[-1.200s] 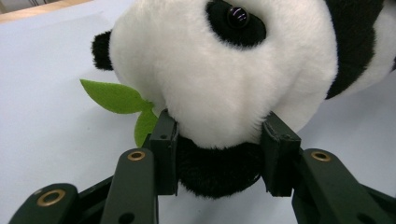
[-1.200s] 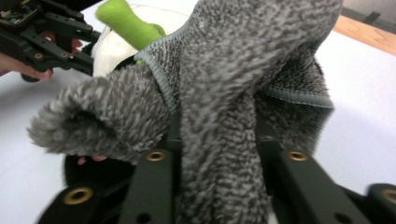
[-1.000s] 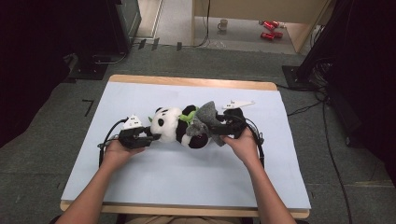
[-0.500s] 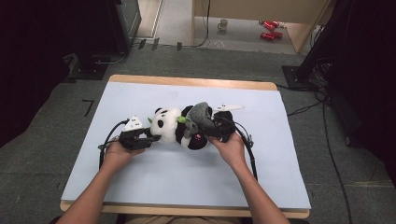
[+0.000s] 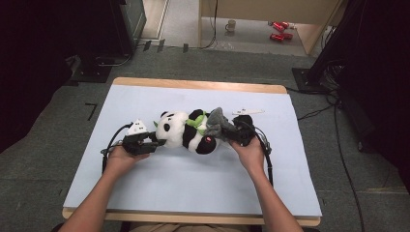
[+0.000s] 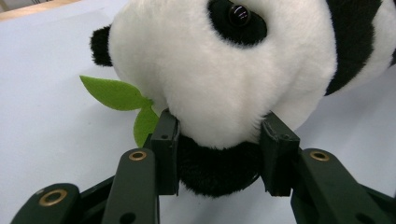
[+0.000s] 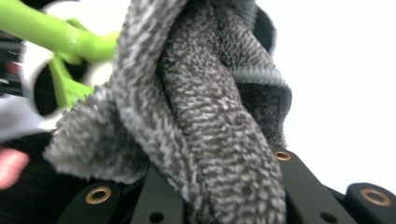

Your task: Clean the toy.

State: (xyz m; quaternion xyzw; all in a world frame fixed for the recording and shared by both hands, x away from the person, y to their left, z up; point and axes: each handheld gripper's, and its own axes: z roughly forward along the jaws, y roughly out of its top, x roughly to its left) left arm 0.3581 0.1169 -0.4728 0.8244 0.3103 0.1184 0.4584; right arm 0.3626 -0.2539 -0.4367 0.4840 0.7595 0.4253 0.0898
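A black-and-white panda plush lies on its side in the middle of the pale blue table top. A green felt bamboo sprig is at its chest. My left gripper is at the panda's head, shut on it. In the left gripper view the jaws squeeze the white head and a black ear, with a green leaf beside them. My right gripper is shut on a grey terry cloth that rests against the panda's body. Close up, the cloth bunches between the gripper jaws.
The table's wooden far edge borders grey carpet. On the floor beyond are a mug and red cans. Black equipment stands at the left and right. Cables run along the right.
My right gripper swung left toward the panda with the grey cloth, then eased back right a little. The left gripper has kept its hold on the panda's head.
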